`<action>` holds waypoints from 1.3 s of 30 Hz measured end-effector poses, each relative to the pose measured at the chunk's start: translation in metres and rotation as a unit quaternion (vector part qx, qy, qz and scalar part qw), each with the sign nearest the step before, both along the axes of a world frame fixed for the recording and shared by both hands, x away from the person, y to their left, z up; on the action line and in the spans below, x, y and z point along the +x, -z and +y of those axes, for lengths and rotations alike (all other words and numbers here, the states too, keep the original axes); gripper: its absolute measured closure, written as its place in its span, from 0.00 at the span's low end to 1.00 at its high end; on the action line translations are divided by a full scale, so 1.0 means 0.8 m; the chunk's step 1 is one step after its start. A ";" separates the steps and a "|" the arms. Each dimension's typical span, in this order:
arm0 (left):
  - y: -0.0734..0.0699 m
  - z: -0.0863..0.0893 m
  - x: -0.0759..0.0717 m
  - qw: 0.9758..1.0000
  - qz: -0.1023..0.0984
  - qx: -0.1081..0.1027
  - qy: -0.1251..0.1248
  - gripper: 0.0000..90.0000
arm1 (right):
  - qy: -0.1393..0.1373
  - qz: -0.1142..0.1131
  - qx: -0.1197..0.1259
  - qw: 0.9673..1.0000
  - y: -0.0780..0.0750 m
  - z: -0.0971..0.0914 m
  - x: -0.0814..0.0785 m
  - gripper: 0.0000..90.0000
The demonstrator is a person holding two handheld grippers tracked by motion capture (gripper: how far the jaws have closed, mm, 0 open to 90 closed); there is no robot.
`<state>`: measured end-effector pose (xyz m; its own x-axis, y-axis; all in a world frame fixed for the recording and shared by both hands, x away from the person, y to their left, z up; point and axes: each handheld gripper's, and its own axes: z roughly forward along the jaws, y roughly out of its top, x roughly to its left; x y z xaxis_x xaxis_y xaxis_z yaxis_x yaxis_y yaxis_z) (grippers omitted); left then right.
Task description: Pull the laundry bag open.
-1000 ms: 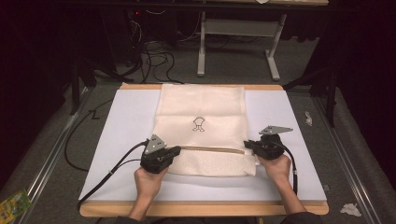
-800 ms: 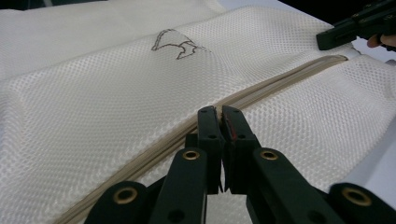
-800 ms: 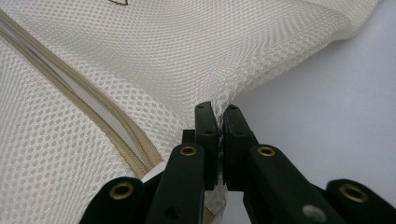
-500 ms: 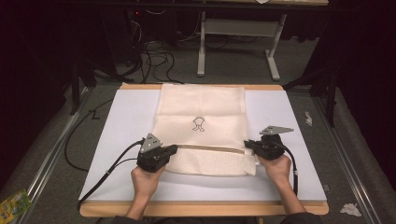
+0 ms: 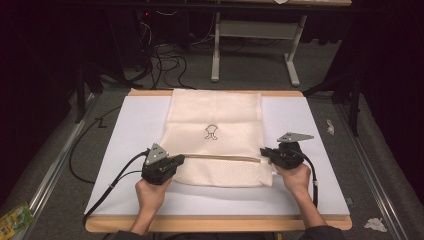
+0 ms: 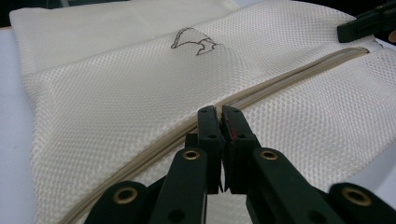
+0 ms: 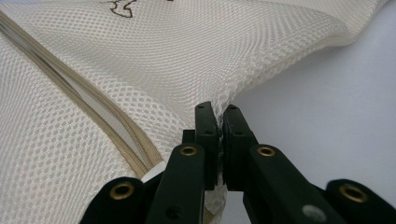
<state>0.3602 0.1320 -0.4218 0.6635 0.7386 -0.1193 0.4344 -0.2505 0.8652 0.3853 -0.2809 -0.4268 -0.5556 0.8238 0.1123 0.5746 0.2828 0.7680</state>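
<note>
A cream mesh bag (image 5: 215, 115) with a small dark drawing lies flat on the white table top (image 5: 310, 125). A beige zipper (image 5: 220, 157) runs across its near part. My left gripper (image 5: 181, 160) sits at the zipper's left end. In the left gripper view its jaws are shut right on the zipper line (image 6: 289, 77), and the pull is hidden between them at the left gripper's tips (image 6: 219, 112). My right gripper (image 5: 263, 151) is shut on the bag's right edge, lifting the mesh (image 7: 187, 46) into a small ridge at the right gripper's tips (image 7: 217, 109). The zipper (image 7: 70, 88) passes to its left.
The table has a wooden rim (image 5: 215, 223). Cables (image 5: 165, 60) and a grey desk frame (image 5: 250, 50) stand on the floor behind it. Crumpled paper (image 5: 375, 224) lies at the right on the floor, and a green packet (image 5: 12, 220) at the left.
My left gripper has slid a little to the left along the zipper, so more of the zipper line shows between the grippers. The right gripper has stayed put.
</note>
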 end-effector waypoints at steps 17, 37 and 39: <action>-0.002 0.023 -0.008 1.000 -0.008 -0.020 -0.023 0.97 | 0.002 -0.004 -0.005 1.000 -0.005 -0.002 -0.004 0.98; -0.005 0.034 -0.006 0.999 -0.008 -0.014 -0.033 0.97 | 0.006 -0.002 -0.002 1.000 -0.003 -0.007 -0.003 0.98; -0.004 0.034 -0.005 0.999 -0.004 -0.016 -0.033 0.97 | 0.005 0.000 -0.007 1.000 -0.002 -0.005 -0.004 0.98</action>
